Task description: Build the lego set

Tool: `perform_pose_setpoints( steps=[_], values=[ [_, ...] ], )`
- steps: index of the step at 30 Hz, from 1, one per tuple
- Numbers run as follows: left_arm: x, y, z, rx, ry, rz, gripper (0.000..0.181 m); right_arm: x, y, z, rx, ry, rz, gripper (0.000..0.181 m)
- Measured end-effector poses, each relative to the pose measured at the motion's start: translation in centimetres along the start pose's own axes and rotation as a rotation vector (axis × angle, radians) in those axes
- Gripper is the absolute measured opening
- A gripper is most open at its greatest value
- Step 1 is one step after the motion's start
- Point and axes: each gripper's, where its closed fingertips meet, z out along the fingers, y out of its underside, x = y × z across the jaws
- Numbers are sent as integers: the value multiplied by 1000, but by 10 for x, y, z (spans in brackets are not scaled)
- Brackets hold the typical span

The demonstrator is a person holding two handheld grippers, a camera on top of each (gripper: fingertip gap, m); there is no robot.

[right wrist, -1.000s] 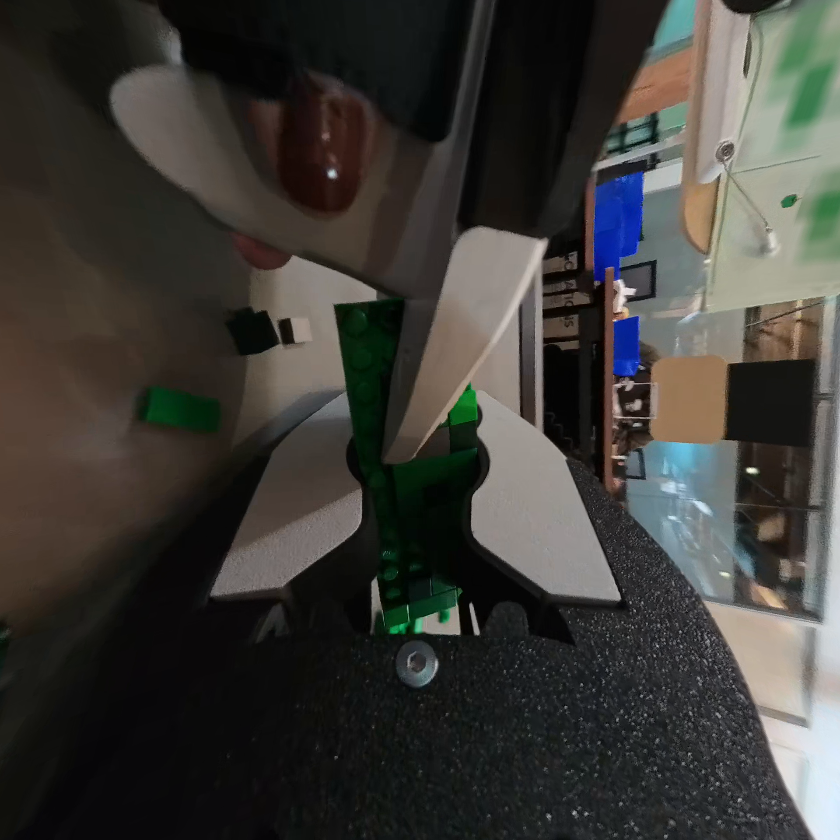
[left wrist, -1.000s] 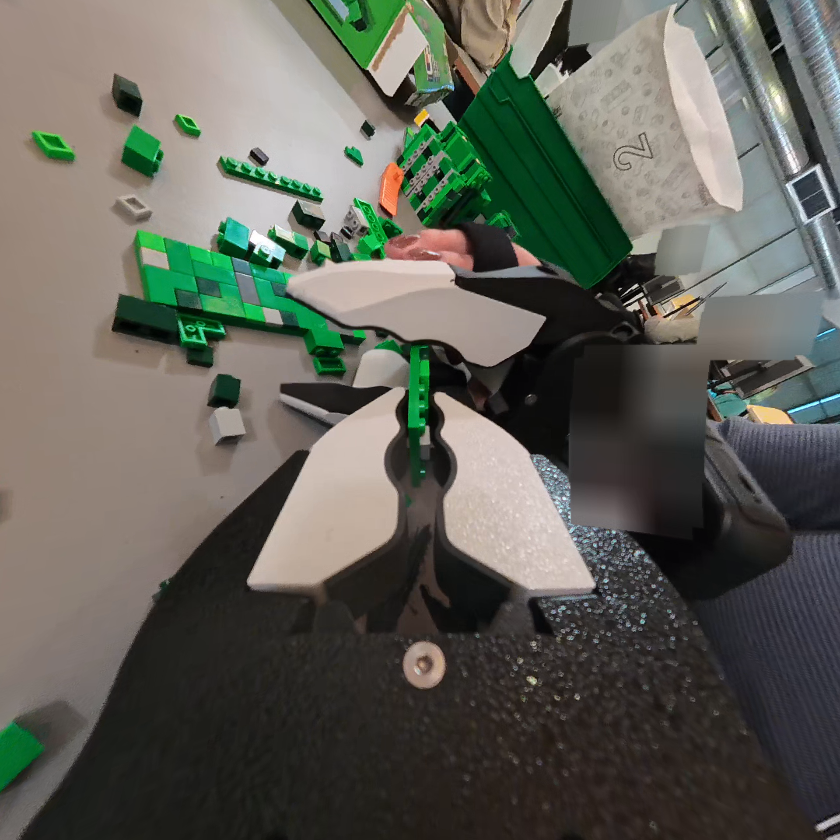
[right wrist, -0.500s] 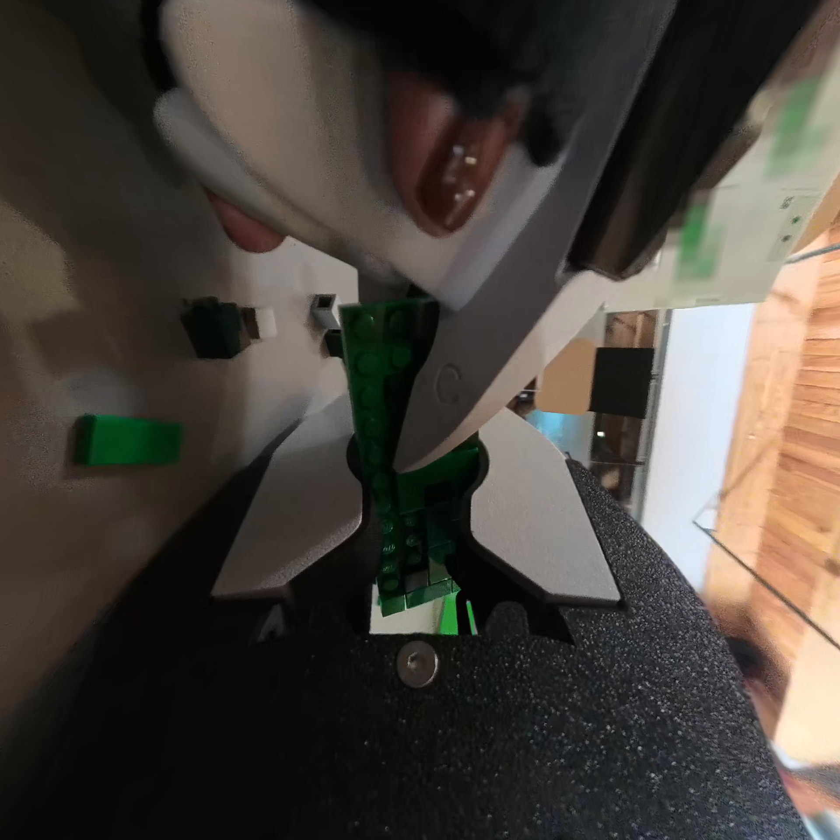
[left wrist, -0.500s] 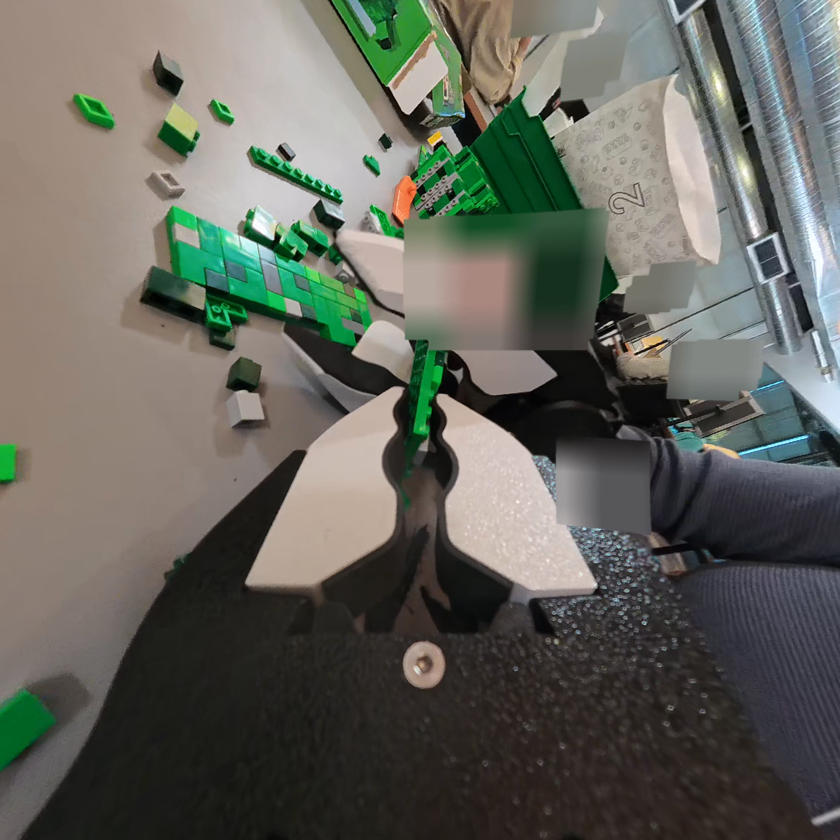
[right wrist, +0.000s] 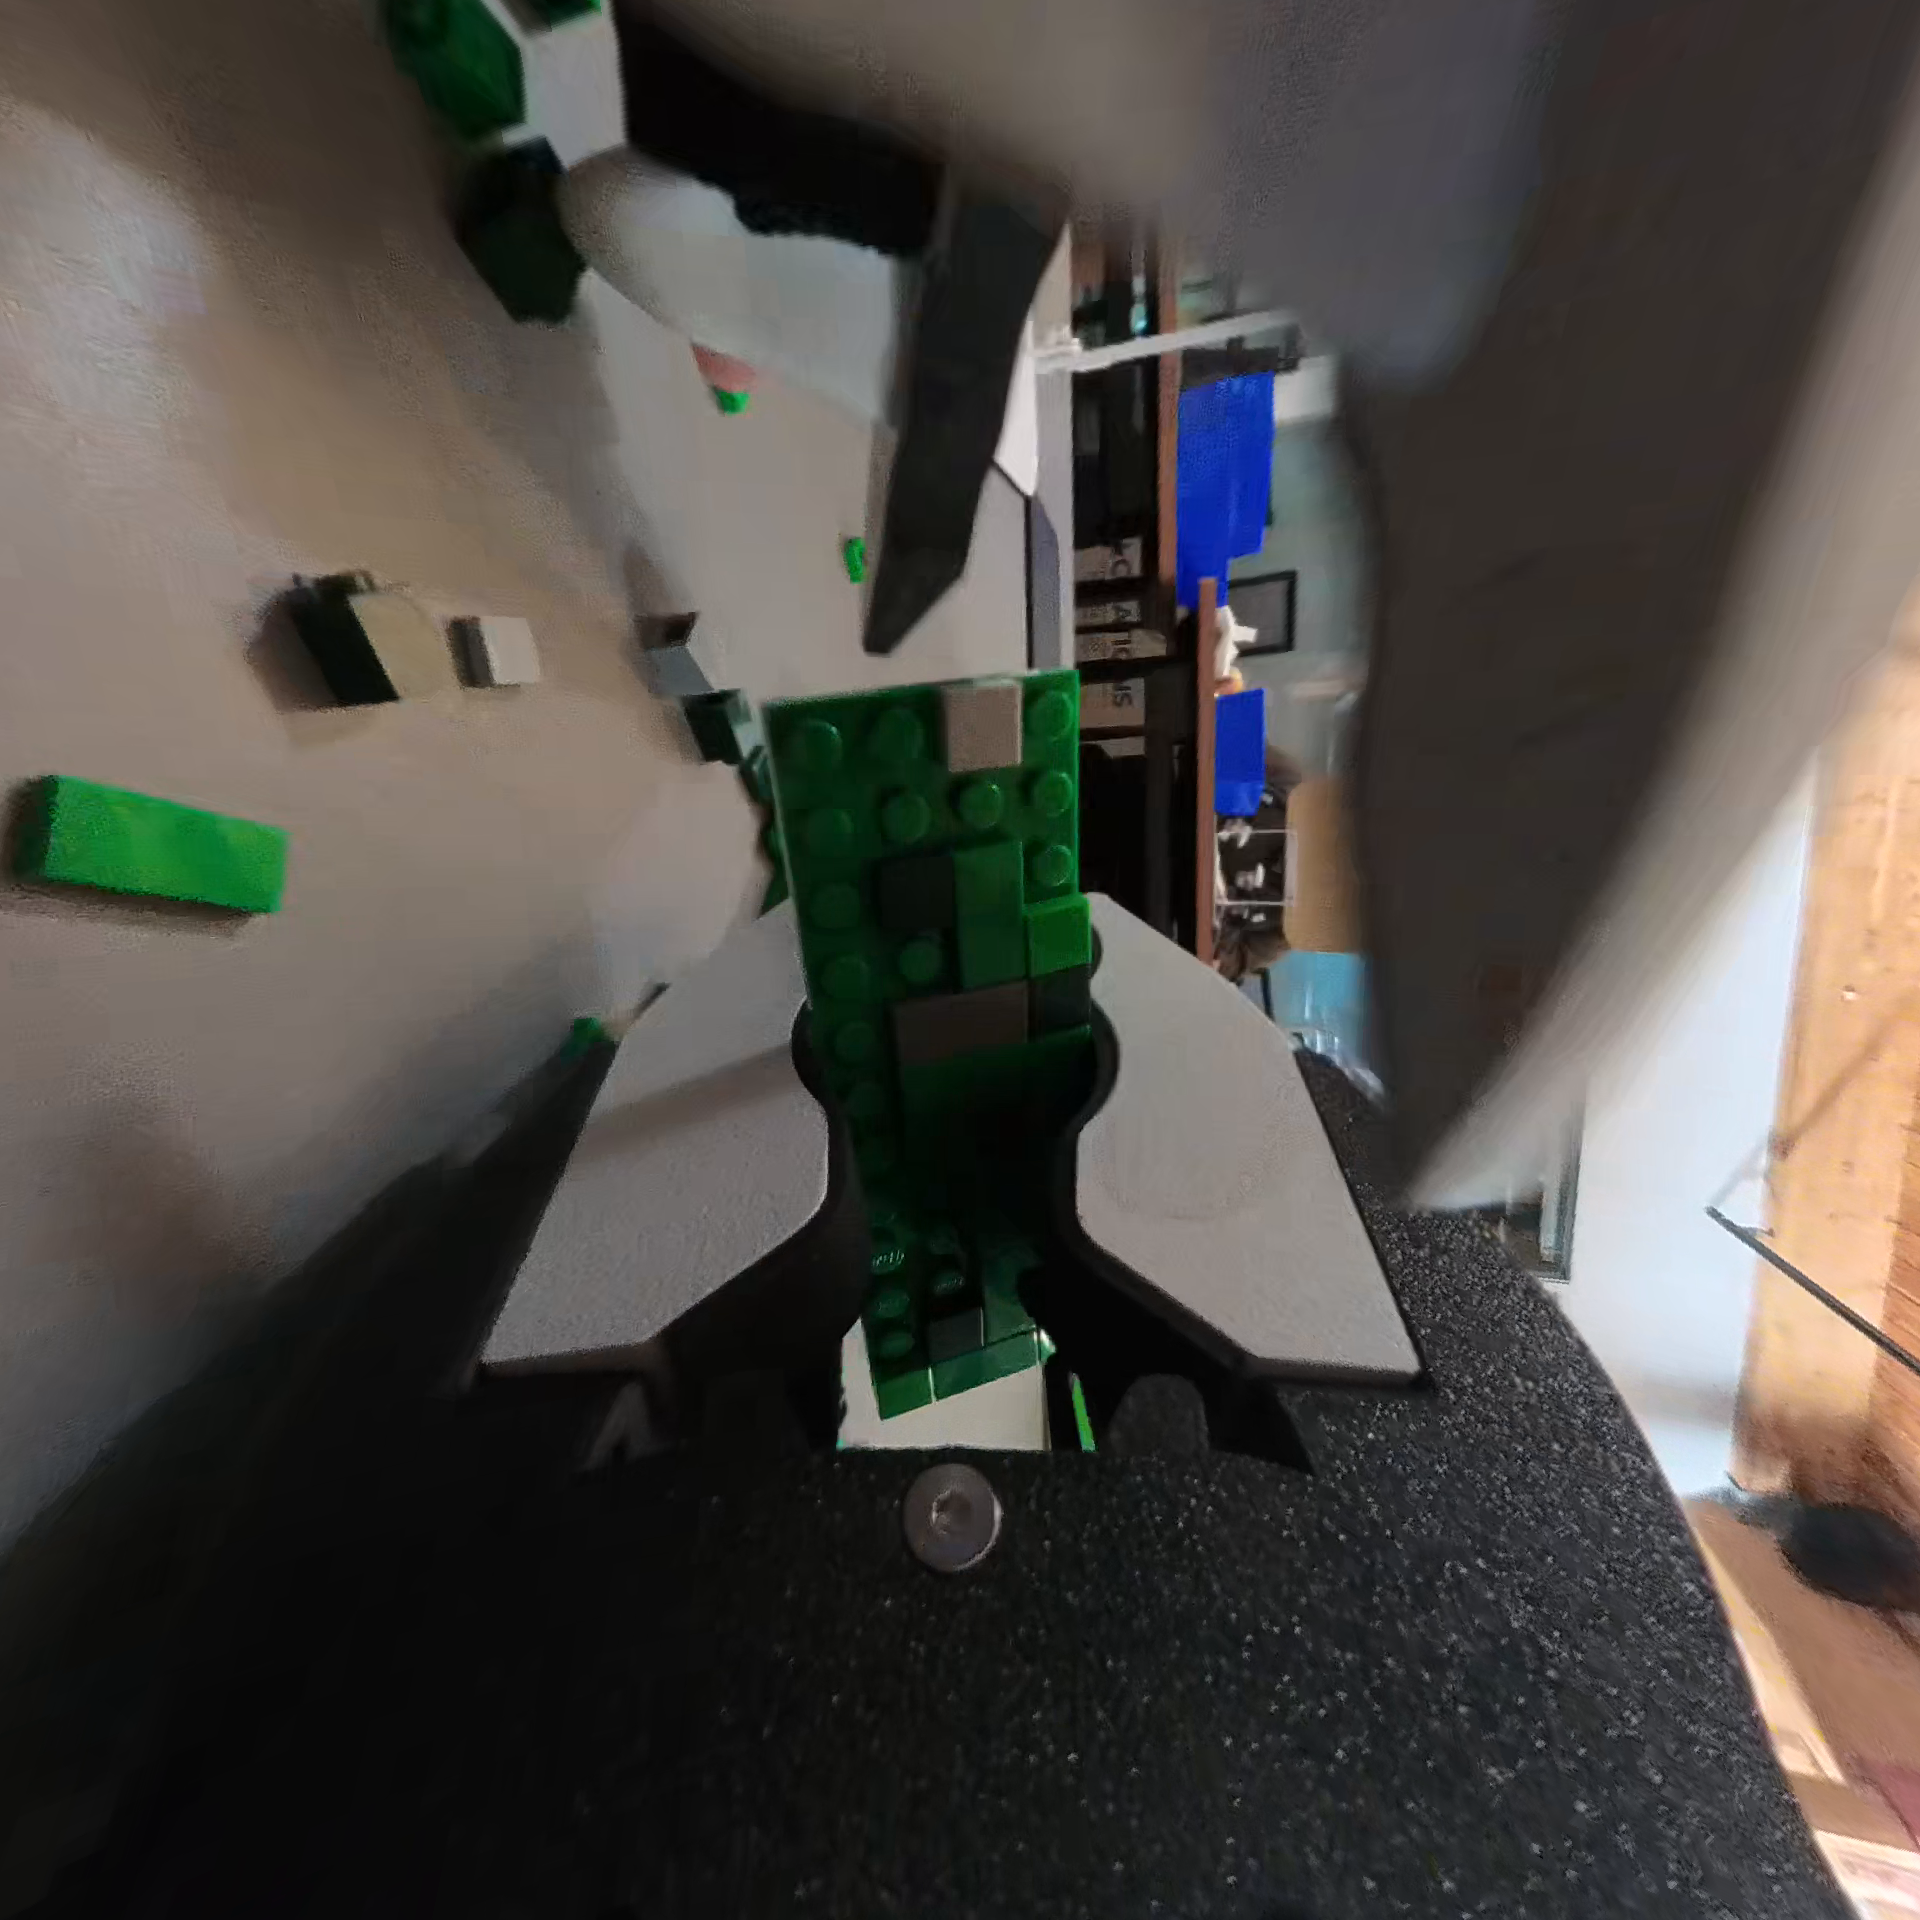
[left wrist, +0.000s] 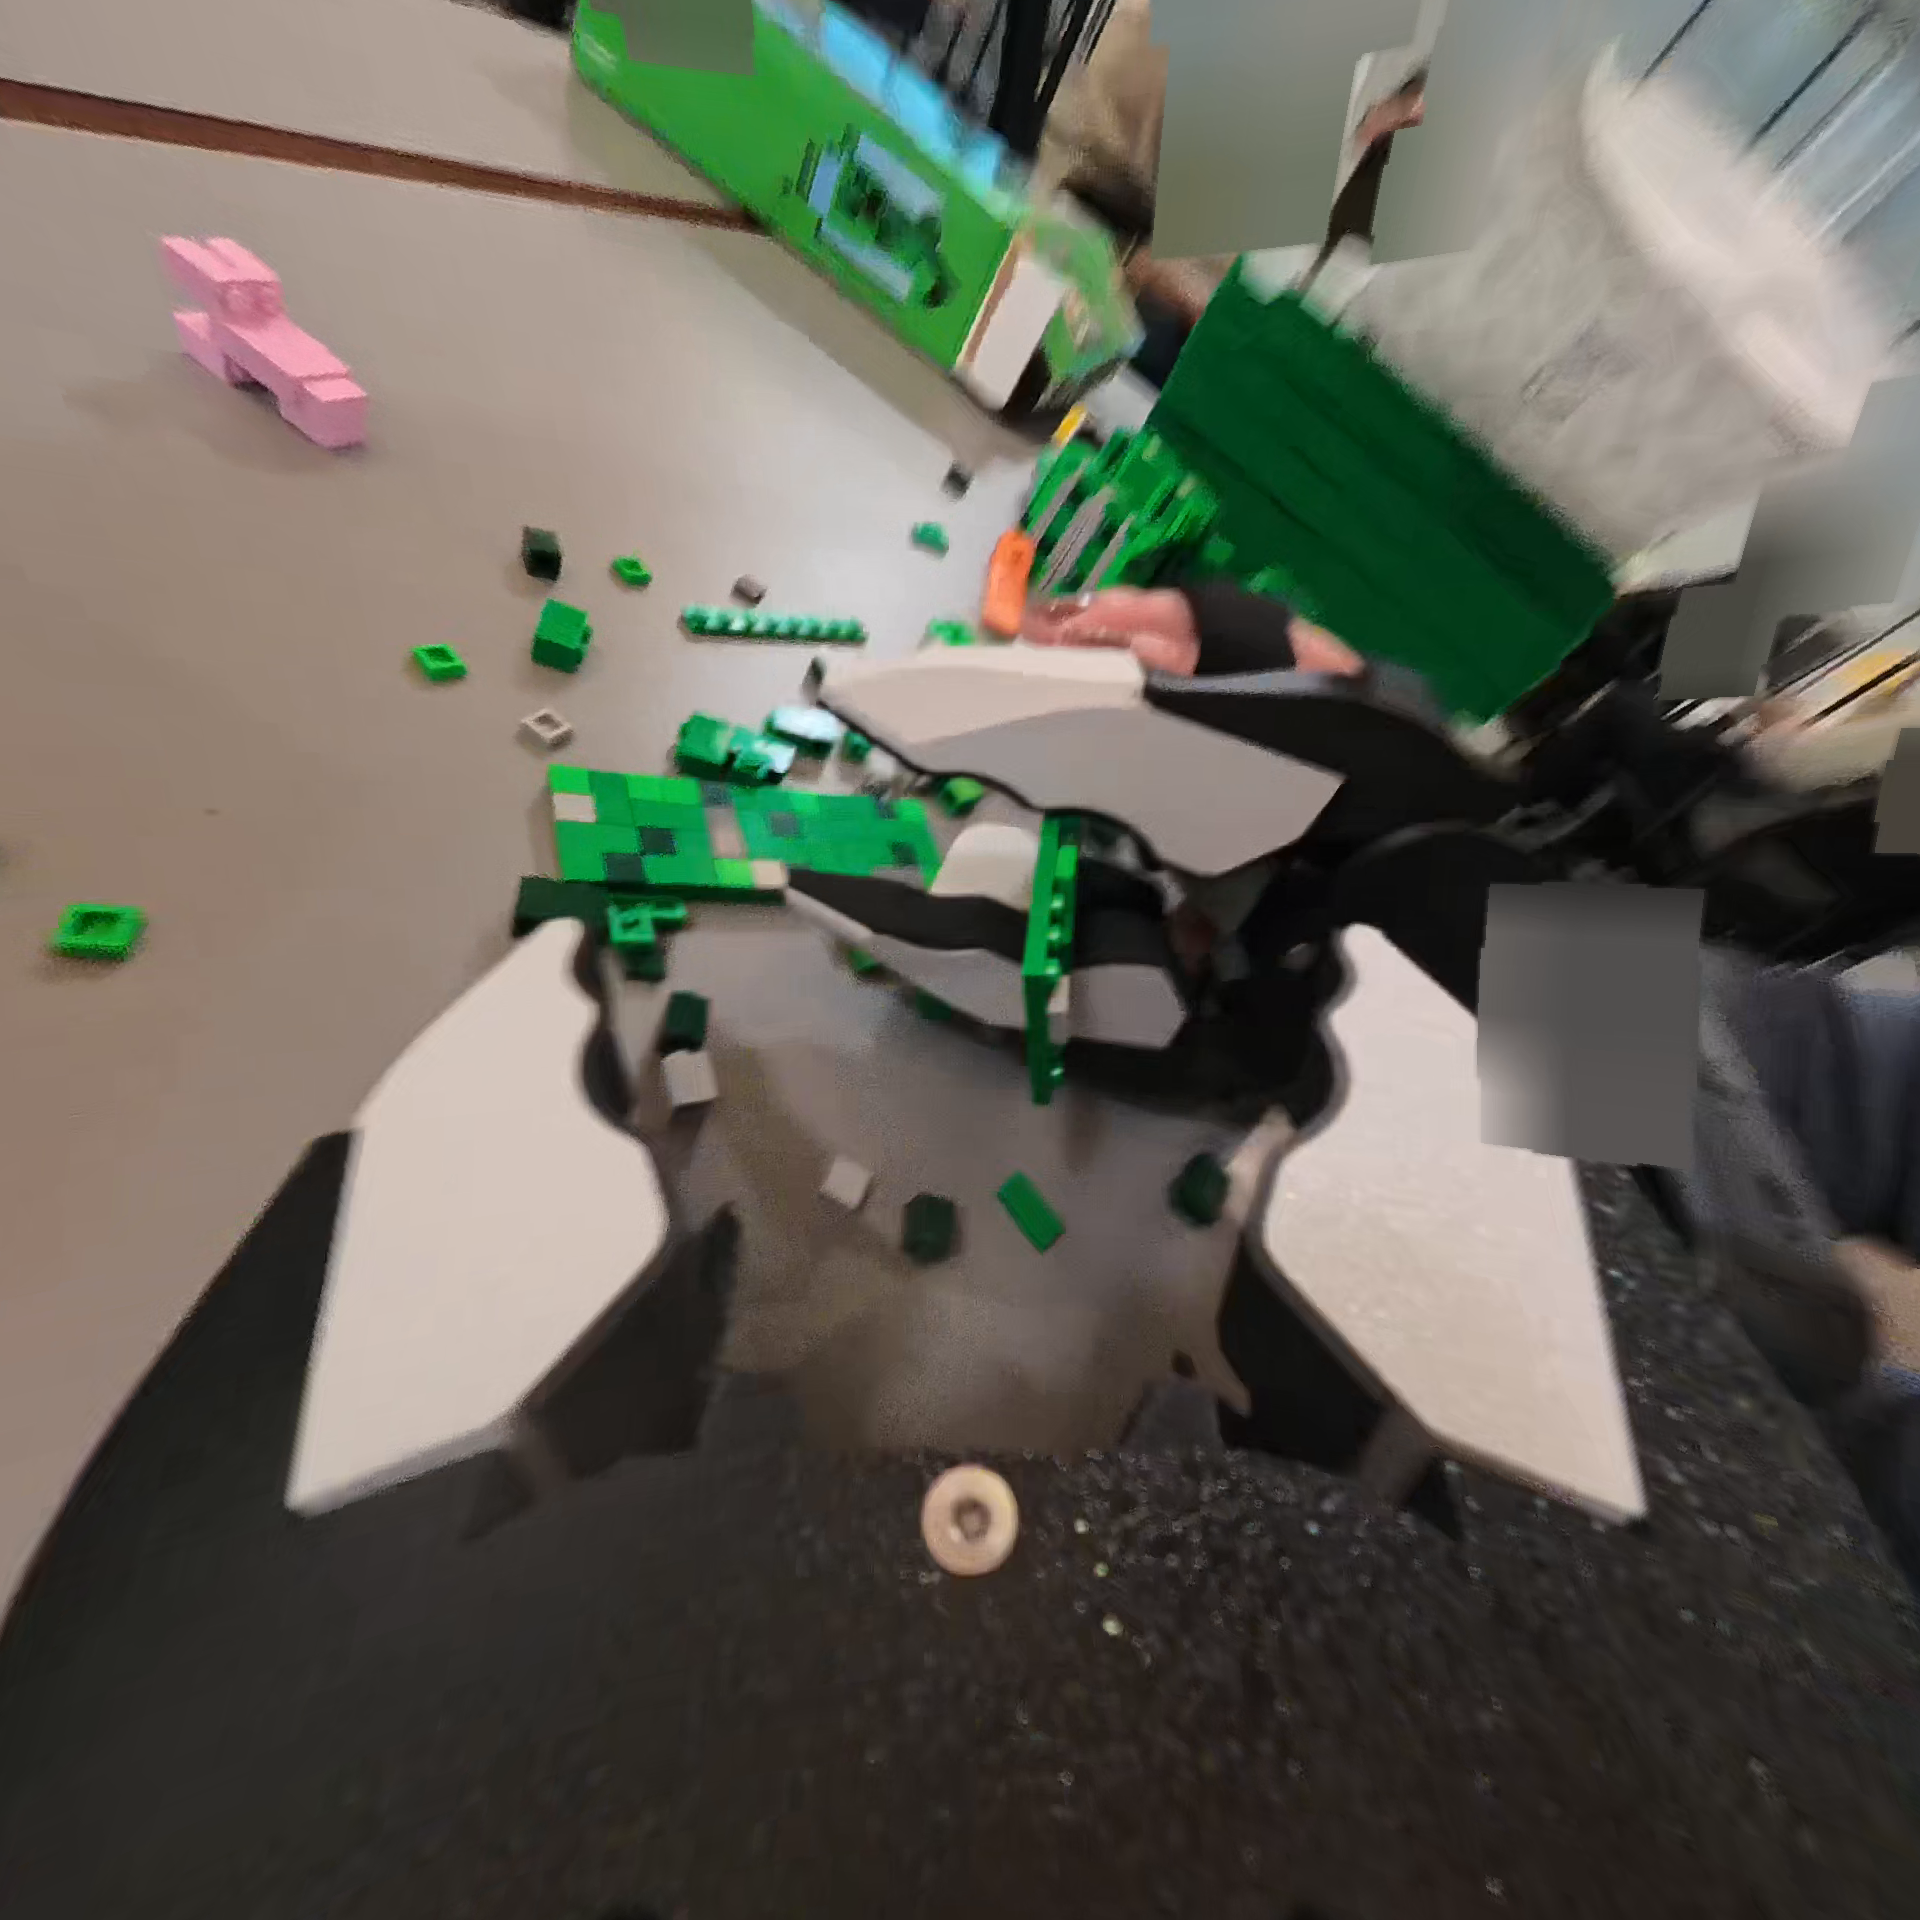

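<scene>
My right gripper (right wrist: pixel 940 935) is shut on a green studded plate (right wrist: pixel 914 790) with grey, dark and green tiles on it, held off the grey table. In the left wrist view the same plate (left wrist: pixel 1047 966) shows edge-on between the right gripper's white fingers (left wrist: pixel 1039 748). My left gripper (left wrist: pixel 961 935) is wide open and empty, just short of the plate and not touching it. Its blurred grey finger (right wrist: pixel 1558 623) fills the right of the right wrist view. A flat green mosaic build (left wrist: pixel 727 831) lies on the table beyond.
Loose green, dark and grey bricks (left wrist: pixel 930 1226) lie under my left gripper, and a long green plate (left wrist: pixel 774 623) farther off. A pink brick pig (left wrist: pixel 260 332) stands far left. A green box (left wrist: pixel 831 177), green bin (left wrist: pixel 1351 520), white bag (left wrist: pixel 1662 260) and orange tool (left wrist: pixel 1006 592) stand behind. My right fingertips sit around 5 cm from my left ones.
My left gripper was shut on the plate's edge; it has opened wide, let go and drawn back. My right gripper still holds the plate.
</scene>
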Motion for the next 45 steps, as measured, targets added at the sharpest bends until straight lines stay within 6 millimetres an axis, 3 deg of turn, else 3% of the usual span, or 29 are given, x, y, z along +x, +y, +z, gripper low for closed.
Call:
perform_pose_setpoints(
  steps=[1,3,6,8,10,17,25,35,45],
  values=[
    [3,-7,-2,49,37,-62,139,3,1,-1,3,12,5,42],
    [5,-12,-6,90,102,-128,139,9,2,-4,9,38,28,42],
    [2,-14,-10,100,108,-105,110,14,1,-7,30,60,63,42],
    [12,-18,-12,122,164,-61,84,14,-1,-8,47,61,76,38],
    [18,-17,-11,116,192,-24,70,13,-4,-8,65,62,78,38],
    [28,-5,3,51,179,35,61,6,-18,-7,187,38,120,38],
    [34,3,9,2,192,58,17,2,-31,-7,308,-26,224,38],
    [20,-5,2,69,166,-69,6,13,-35,-8,344,1,344,56],
    [-5,-35,-25,333,133,-213,6,44,-26,-18,396,144,469,57]
  ],
)
